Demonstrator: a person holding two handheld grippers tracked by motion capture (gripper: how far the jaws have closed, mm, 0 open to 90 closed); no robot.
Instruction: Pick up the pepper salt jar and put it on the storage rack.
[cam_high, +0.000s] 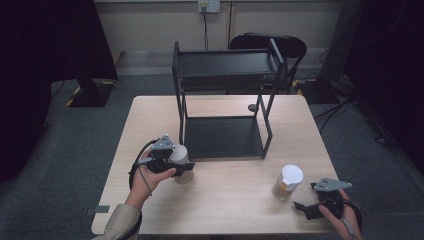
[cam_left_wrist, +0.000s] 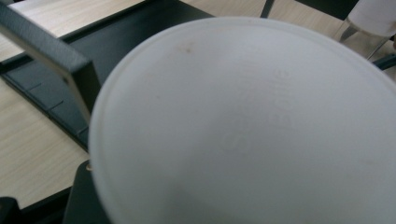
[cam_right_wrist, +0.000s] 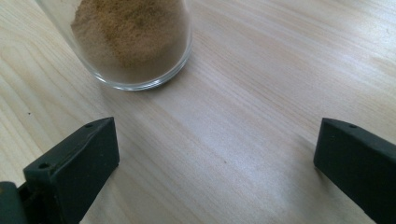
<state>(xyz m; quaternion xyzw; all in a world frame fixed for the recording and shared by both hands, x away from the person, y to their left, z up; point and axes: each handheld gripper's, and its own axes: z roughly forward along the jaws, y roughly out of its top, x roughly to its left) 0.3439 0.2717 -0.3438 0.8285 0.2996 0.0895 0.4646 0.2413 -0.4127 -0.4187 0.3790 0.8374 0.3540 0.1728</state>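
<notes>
A jar with a white lid (cam_high: 180, 155) is lifted at the table's front left, just in front of the black rack's left post. My left gripper (cam_high: 181, 167) is shut on it. In the left gripper view the white lid (cam_left_wrist: 252, 126) sits very close to the camera and hides the jaws. A second glass jar (cam_high: 288, 182) with a white lid and brown powder inside stands at the front right. My right gripper (cam_high: 306, 196) rests open just to its right. In the right gripper view the jar's base (cam_right_wrist: 135, 42) lies ahead of the spread right gripper (cam_right_wrist: 212, 163), apart from it.
A black two-tier metal rack (cam_high: 225, 137) stands at the middle back of the wooden table (cam_high: 225, 210); its post and lower shelf (cam_left_wrist: 46, 51) are close behind the held jar. A dark chair (cam_high: 265, 42) stands behind the table.
</notes>
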